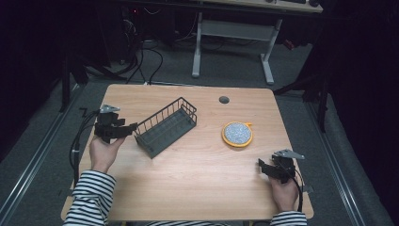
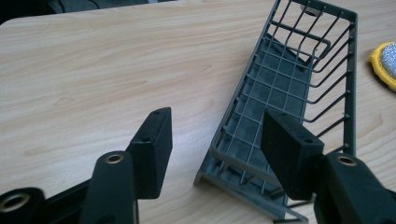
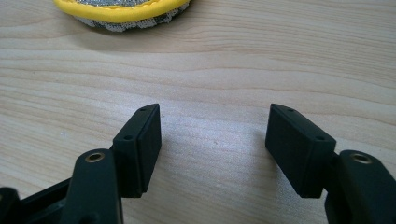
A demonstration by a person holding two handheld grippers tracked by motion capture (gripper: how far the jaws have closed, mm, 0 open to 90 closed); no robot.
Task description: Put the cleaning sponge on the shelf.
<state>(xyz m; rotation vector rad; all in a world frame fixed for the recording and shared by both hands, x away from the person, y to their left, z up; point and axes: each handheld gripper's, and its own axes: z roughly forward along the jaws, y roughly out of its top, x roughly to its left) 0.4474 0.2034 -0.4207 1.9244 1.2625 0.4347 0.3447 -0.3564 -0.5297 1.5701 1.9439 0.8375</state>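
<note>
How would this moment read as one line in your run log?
left gripper: open, at wire basket end | right gripper: open, empty | scrubber: on table, untouched

I can read no text, label, brand, number or sign on anything from here.

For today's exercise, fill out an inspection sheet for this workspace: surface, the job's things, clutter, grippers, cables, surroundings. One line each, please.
Surface: wooden table, with a grey round cap near the far edge.
Job's things: grey wire basket, holding nothing; yellow-rimmed round scrubber to its right.
Clutter: nothing seen.
Grippers: left gripper open at the basket's near end; right gripper open over bare wood.
Cables: black cables trail from each gripper.
Surroundings: dark room, white desk frame, floor cables.
</note>
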